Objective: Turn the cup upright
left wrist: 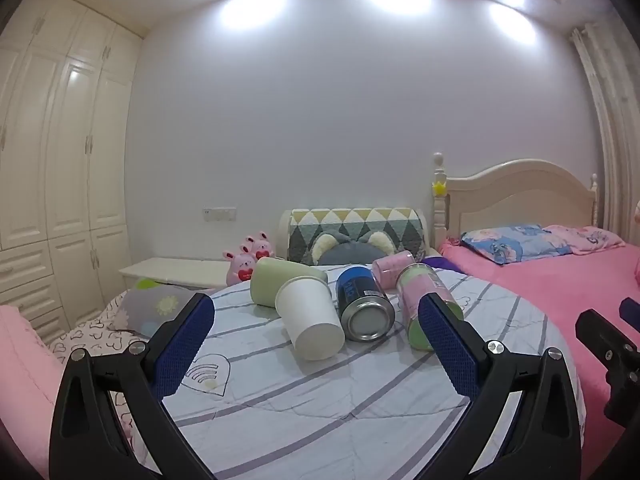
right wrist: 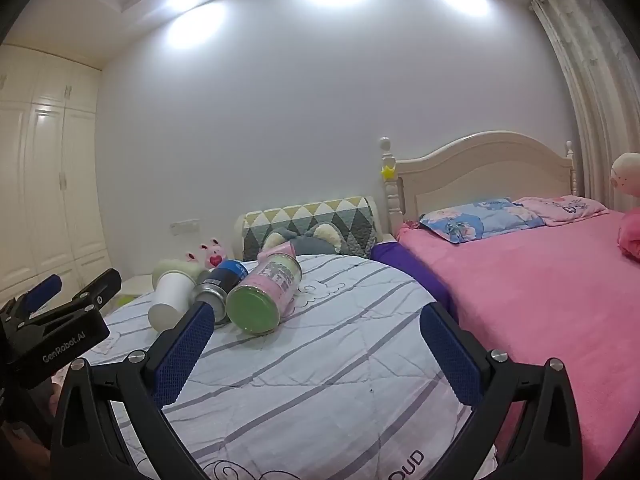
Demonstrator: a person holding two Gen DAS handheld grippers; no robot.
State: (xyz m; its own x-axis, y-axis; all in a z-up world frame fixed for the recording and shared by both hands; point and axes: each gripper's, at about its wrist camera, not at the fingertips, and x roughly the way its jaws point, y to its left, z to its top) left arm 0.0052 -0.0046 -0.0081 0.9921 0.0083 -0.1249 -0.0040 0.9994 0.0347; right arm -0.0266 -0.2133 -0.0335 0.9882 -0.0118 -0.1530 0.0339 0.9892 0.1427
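Nearest the lens, the left gripper (left wrist: 316,344) stands with its blue pads wide apart and nothing between them, hovering over the striped quilt (left wrist: 320,408); the right gripper (right wrist: 316,344) is likewise spread and empty, with bare quilt ahead of it; the white cup (left wrist: 310,320) lies on its side just beyond the left gripper, its closed base toward the camera and its mouth pointing far; a pale green cup (left wrist: 280,282) touches it at the far left, and a blue can (left wrist: 362,306) lies just to its right, seemingly touching; further right lies a pink-and-green can (left wrist: 428,308), partly hidden by the right pad, with a pink roll (left wrist: 394,264) behind; the risks come from crowding and from the soft bedding; wide jaws closing on the white cup may catch the blue can or shove the green cup, setting round things rolling; the cup looks thin-walled, probably paper, so a hard squeeze could crush it; once turned, its narrow base on yielding quilt may tip over again unless it is released gently
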